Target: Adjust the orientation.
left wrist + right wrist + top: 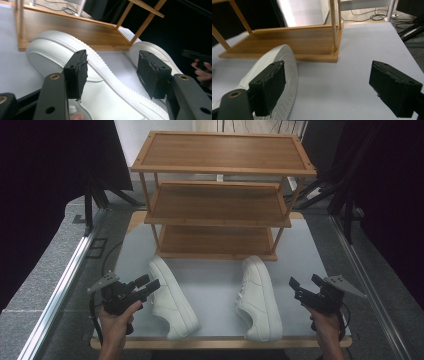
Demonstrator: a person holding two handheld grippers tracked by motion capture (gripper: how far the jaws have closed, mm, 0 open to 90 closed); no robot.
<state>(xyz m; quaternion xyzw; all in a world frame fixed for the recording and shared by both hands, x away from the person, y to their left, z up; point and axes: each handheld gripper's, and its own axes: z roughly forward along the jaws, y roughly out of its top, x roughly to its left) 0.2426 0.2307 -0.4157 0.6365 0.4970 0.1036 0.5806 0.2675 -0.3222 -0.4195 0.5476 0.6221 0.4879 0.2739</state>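
Nearest the front edge of the tabletop (215, 292), two hands come in, each holding a gripper. The left gripper (145, 284) sits near the front left corner, jaws spread wide and empty, aimed at the left shoe (172, 297). In the left gripper view that shoe (100, 85) lies directly between and beyond the pads, its side wall and sole seam running diagonally through the gap; neither pad touches it.

The right gripper (305, 285) sits near the front right corner, jaws likewise wide and holding nothing. The right shoe (258, 297) lies just to its inner side, apart from it. In the right gripper view this shoe's ribbed sole (284, 82) shows behind the left-hand pad, so the shoe appears tipped on its side; the gap between the jaws looks onto bare tabletop, not the shoe.

Both white shoes lie on the front half of the tabletop, well apart from each other, toes toward the front edge, heels near the rack.

Farthest back, the three-tier wooden shoe rack (220, 195) stands toward the rear edge, all shelves bare; its bottom shelf (216, 242) is just behind the heels.

Assessment: the step in hand appears to be approach for grasp, placement not yet begun. The left gripper is well lined up; it should close across the upper's side walls near mid-length, not on the sole edge, where pads could slip. The right gripper needs to swing inward until the shoe sits between the pads before closing.
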